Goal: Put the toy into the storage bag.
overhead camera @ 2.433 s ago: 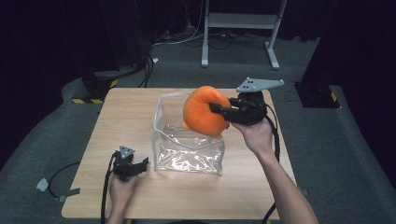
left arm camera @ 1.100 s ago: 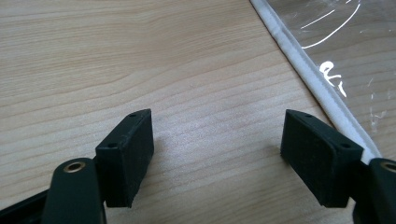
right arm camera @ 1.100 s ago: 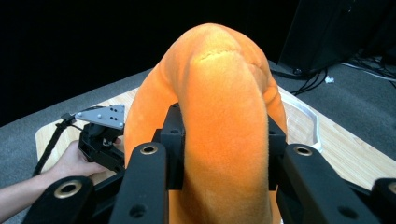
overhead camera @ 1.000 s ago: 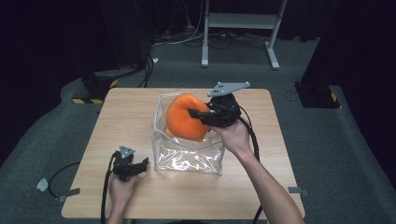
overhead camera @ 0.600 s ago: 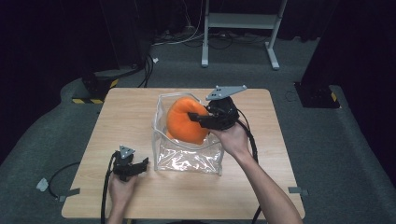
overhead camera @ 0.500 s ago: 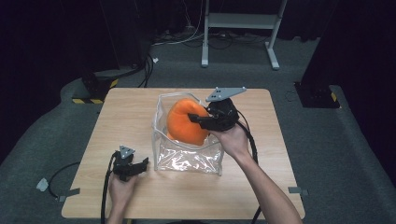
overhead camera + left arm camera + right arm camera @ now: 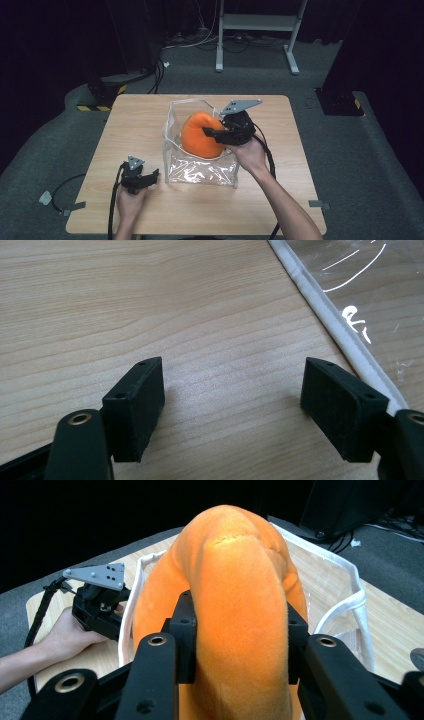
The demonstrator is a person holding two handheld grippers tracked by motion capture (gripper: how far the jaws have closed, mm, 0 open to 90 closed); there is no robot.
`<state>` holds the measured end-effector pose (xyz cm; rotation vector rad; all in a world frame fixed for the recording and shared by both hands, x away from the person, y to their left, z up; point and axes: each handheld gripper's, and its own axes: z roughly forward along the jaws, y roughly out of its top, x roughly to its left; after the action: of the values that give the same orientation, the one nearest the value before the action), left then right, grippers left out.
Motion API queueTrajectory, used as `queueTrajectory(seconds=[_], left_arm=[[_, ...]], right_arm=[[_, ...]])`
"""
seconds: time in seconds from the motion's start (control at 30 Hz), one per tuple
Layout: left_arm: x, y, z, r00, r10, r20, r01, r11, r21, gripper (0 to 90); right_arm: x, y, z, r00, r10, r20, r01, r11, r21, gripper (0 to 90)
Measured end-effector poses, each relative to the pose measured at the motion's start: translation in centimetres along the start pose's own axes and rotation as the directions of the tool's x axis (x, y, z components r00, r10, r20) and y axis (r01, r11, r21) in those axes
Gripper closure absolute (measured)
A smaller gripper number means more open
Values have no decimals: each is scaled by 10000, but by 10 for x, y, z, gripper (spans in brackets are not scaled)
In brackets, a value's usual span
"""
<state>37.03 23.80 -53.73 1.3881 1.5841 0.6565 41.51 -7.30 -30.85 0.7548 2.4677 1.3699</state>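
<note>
A soft orange plush sits partly inside the open top of a clear plastic bag with a white rim, which stands at the middle of the wooden table. My right gripper comes in from the right and is shut on the plush; its jaws press into both sides of the plush in the right gripper view. My left gripper rests low on the table just left of the bag. Its jaws stand wide open over bare wood, with the bag's white seam beside the right jaw.
The table's near edge lies just behind my left hand. Beyond the far edge are dark floor, cables and a white metal stand. Bare wood lies left of the bag and along the front.
My right gripper has carried the orange plush left and down, from above the bag's right side into its open top. The left gripper has stayed put.
</note>
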Motion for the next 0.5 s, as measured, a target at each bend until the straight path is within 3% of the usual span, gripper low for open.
queueTrajectory(seconds=[0.5], left_arm=[[0,0,0,10000,34,-7,-34,10000,31,255]], right_arm=[[-1,-16,9,9999,142,25,-143,9994,330,616]])
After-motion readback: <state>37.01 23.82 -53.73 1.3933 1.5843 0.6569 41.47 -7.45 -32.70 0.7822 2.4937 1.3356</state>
